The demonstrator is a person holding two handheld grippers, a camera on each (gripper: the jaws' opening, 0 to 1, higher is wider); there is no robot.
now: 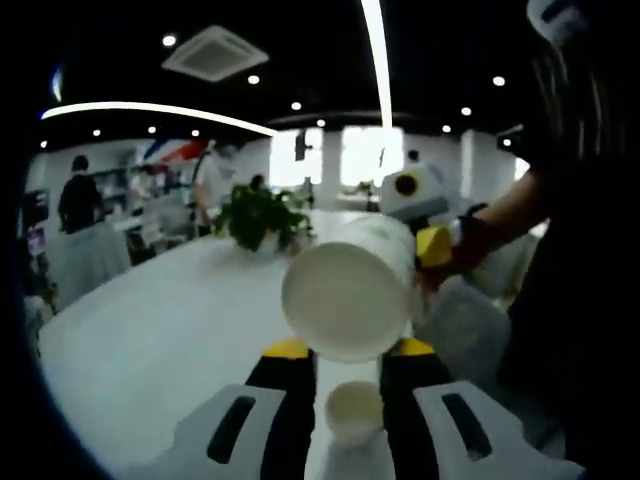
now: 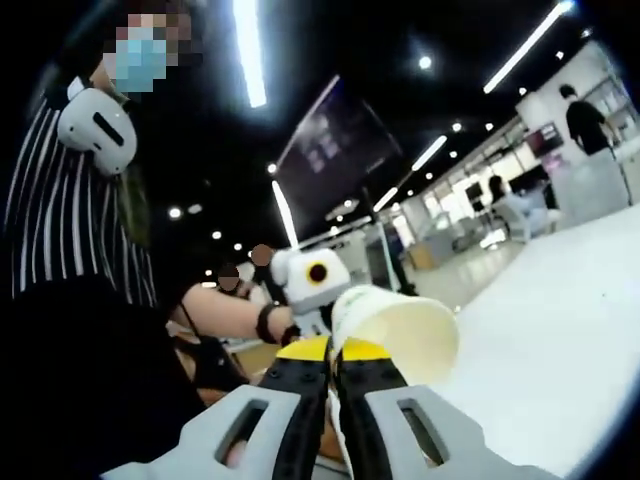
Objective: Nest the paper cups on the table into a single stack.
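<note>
My left gripper (image 1: pixel 352 352) has its jaws apart around a small paper cup (image 1: pixel 355 411). At 12 o'clock, my right gripper (image 2: pixel 333 352) pinches the rim of a big cup (image 1: pixel 352 290) lying mouth toward me over the table (image 1: pixel 150 340). Thin, light paper, I judge: crushes easily, so grip the wall gently

The small cup (image 1: pixel 354 411) sits between the jaws, its base out of sight. In the right gripper view the paper cup (image 2: pixel 400 325) hides its foot (behind the closed jaws).
</note>
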